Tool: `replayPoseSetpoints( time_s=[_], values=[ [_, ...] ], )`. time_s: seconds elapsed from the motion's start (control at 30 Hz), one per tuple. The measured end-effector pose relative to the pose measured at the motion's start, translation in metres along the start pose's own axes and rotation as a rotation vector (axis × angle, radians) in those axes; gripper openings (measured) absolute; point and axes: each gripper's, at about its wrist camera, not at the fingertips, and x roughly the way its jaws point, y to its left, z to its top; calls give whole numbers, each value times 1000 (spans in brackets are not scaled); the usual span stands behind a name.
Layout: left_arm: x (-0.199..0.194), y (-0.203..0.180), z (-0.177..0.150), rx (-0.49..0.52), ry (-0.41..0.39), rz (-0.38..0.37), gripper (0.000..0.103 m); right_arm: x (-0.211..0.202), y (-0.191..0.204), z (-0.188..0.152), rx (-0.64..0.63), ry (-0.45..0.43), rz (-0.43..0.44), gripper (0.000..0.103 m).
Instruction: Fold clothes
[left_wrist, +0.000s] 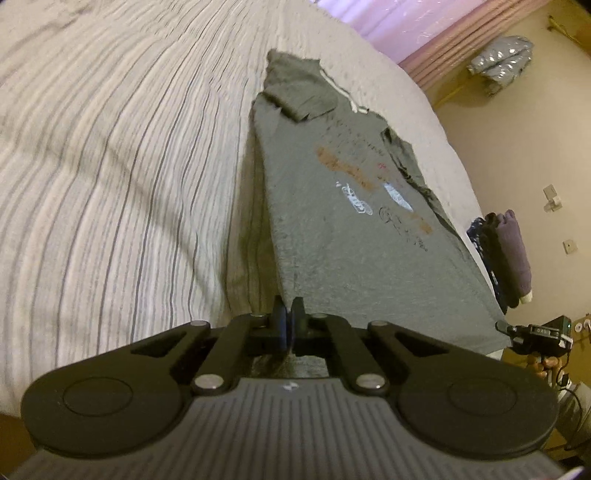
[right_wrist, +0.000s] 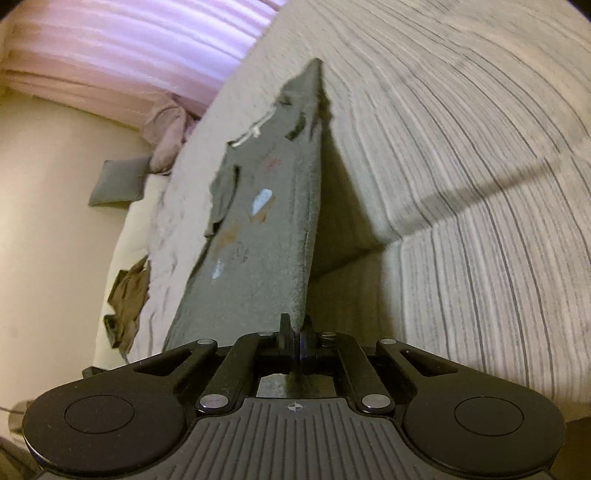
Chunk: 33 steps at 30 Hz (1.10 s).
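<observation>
Two grippers pinch one grey T-shirt (left_wrist: 343, 206) by its hem: left gripper (left_wrist: 288, 314), fingers closed on the near corner at lower centre of its frame; right gripper (right_wrist: 297, 326) likewise, lifting it off the striped bed (right_wrist: 480, 184).

Left gripper (left_wrist: 289, 317) pinched tight on the hem of the grey t-shirt (left_wrist: 351, 221), angled downward. Right gripper (right_wrist: 297, 338) same deal, clamped on the other hem corner, tilted down a bit less steeply.
</observation>
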Motion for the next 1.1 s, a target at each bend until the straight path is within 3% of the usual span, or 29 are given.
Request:
replayPoseSetpoints(
  time_s=[0.13, 0.3, 0.43, 0.53, 0.7, 0.83, 1.1],
  values=[
    [-28, -5, -29, -16, 11, 11, 0, -15, 8, -20, -13, 58, -12, 1],
    [-52, -3, -77, -111, 23, 35, 0, -32, 6, -61, 58, 105, -38, 1],
    [-60, -3, -86, -167, 16, 34, 0, -38, 7, -80, 133, 117, -55, 1],
    [-60, -6, -79, -182, 6, 27, 0, -36, 13, -72, 151, 103, -65, 1],
    [-53, -10, -27, -200, -52, -43, 0, -22, 35, -19, 111, 41, -62, 1],
    [-29, -8, 42, -198, -82, -113, 0, -2, 55, 38, 74, -32, -59, 1],
    [74, 16, 183, -238, -35, -182, 1, 83, 64, 166, 79, -110, -145, 1]
  ],
)
